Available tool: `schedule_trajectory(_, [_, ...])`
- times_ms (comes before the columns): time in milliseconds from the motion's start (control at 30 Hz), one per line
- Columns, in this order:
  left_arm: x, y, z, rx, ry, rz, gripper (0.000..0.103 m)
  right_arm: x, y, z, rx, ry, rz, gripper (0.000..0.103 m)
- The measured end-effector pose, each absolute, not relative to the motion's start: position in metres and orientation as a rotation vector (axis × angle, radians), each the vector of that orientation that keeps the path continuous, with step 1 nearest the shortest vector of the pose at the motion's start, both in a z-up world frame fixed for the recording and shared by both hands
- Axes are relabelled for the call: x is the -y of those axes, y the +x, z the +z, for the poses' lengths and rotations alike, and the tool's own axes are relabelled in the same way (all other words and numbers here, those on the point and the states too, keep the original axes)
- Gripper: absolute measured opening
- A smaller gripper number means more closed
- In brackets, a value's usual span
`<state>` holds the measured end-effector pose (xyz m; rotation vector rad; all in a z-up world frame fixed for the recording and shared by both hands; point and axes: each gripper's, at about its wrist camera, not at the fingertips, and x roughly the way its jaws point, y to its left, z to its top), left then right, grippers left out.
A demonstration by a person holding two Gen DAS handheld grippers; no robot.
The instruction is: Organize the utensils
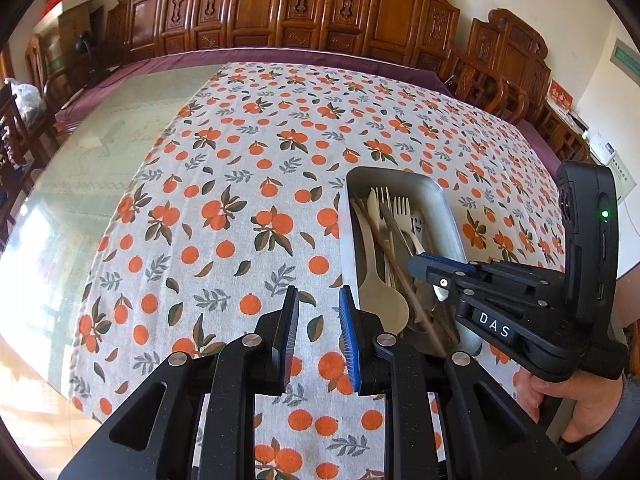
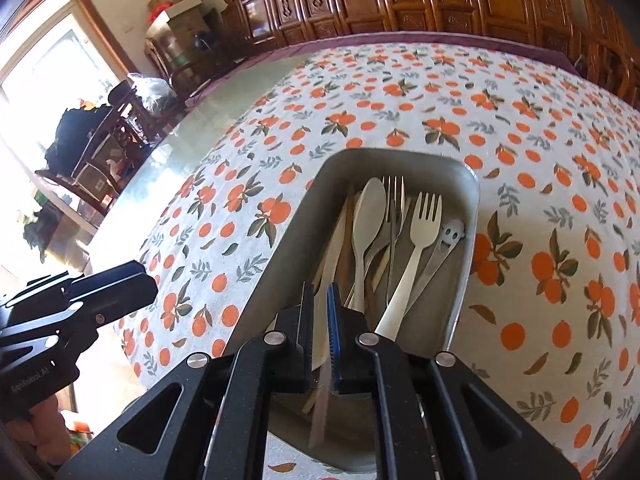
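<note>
Over the near end of the grey rectangular metal tray [image 2: 460,280], which sits on the white tablecloth printed with oranges and leaves [image 2: 540,160], the right gripper [image 2: 320,322] hangs with its jaws nearly together and a thin, pale flat handle [image 2: 320,400] running up between them. Whether the pads truly press on that strip cannot be told from either view, so the grip is unsure. Inside the tray lie the other utensils in a loose heap: a cream plastic spoon [image 2: 370,208], a cream plastic fork [image 2: 424,216], a steel fork [image 2: 393,188], a small steel piece with a smiling face cut into it [image 2: 452,236] and some brown wooden chopsticks [image 2: 348,232]. Off to the tray's left, the left gripper [image 1: 318,336] hovers above bare cloth, its jaws a little apart with nothing between them. By my reading, the step in hand is the handling of one pale utensil at the tray, either just laid among the rest or about to be drawn out. Next, the right hand needs a clear commitment: loosen fully and back away without dragging the strip, or clamp firmly before lifting it clear of the crossed handles.
</note>
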<state>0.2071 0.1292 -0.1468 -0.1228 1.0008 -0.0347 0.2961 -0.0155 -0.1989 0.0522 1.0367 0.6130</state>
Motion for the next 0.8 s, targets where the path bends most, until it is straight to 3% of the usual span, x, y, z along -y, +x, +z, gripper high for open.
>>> schedule_trajectory(133, [-0.124,0.202,-0.138,-0.983,-0.116,-0.035,0.020,0.025,0.286,-0.183,-0.980,0.010,0.607,0.010])
schedule_trajectory(333, [-0.109,0.190,-0.119,-0.935,-0.101,-0.038,0.035,0.057,0.258,-0.153,-0.888,-0.017,0.573,0.010])
schedule_trajectory(533, [-0.091,0.173,-0.107,-0.890,-0.077,-0.028,0.076,0.090,0.225,-0.129,-0.824,-0.031,0.532,0.011])
schedule_trajectory(733, [-0.070,0.153,-0.094,-0.840,-0.044,-0.024,0.092,0.120,0.188,-0.107,-0.759,-0.031,0.491,0.026])
schedule_trajectory(800, [-0.064,0.145,-0.090,-0.820,-0.041,-0.036,0.094,0.131,0.175,-0.100,-0.734,-0.023,0.471,0.045])
